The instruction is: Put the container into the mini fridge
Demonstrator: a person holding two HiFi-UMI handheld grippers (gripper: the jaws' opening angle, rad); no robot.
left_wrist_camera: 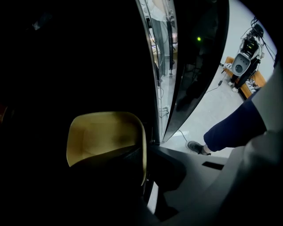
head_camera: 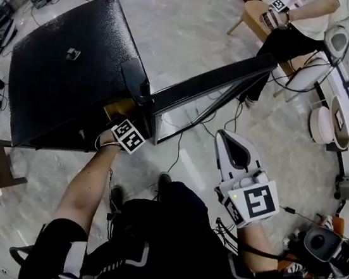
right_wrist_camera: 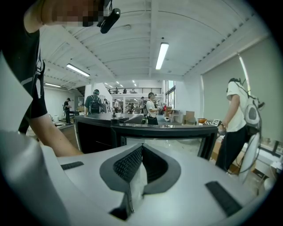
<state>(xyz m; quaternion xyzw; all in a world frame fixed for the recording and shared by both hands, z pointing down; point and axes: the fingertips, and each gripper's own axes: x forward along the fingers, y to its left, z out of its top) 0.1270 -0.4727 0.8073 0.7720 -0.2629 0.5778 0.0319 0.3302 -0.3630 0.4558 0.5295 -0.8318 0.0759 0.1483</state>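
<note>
In the head view, the black mini fridge (head_camera: 69,71) fills ten o'clock, its glass-fronted door (head_camera: 212,93) swung out towards two o'clock. Our left hand-held gripper (head_camera: 122,125) reaches into the opening at centre with the tan thin-walled plastic container (head_camera: 116,107) just inside the cavity. The right hand-held gripper (head_camera: 228,143) hangs free at four o'clock.

In the left gripper view, the jaws are pinched on the container's wall at six o'clock (left_wrist_camera: 104,134), with dark fridge interior all around.

In the right gripper view, the jaws (right_wrist_camera: 140,154) are pressed together on nothing.

We judge the risks to be the thin wall slipping from so narrow a pinch, and the unheld door swinging back onto our arm.
</note>
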